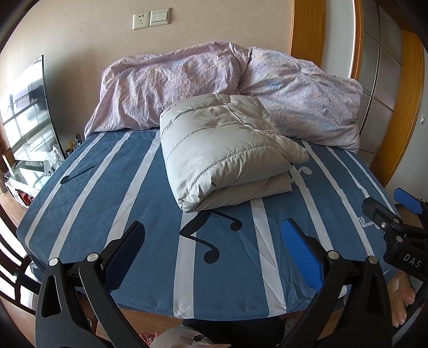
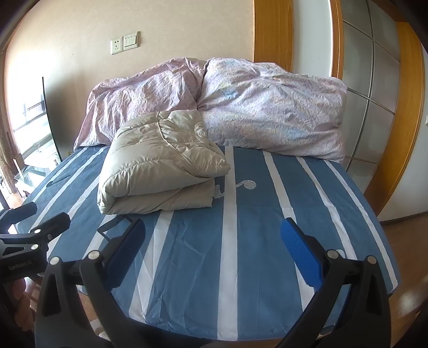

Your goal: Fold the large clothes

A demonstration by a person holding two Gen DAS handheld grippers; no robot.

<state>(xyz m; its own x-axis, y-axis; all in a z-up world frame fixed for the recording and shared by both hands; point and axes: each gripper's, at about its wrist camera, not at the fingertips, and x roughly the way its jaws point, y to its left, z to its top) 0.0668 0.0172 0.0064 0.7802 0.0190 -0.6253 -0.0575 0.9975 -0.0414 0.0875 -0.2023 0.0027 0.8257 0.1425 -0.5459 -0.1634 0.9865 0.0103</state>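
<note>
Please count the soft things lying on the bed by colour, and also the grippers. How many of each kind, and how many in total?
Beige folded jacket: 1
Pink crumpled duvet: 1
Blue striped bed sheet: 1
Grippers, both open and holding nothing: 2, left gripper and right gripper
Total: 5

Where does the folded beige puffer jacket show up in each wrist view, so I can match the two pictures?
Left wrist view: the folded beige puffer jacket lies centre, slightly right, on the striped bed sheet.
Right wrist view: the jacket lies left of centre.
Shared landmark: the crumpled pink duvet right behind it; also the wall socket.
</note>
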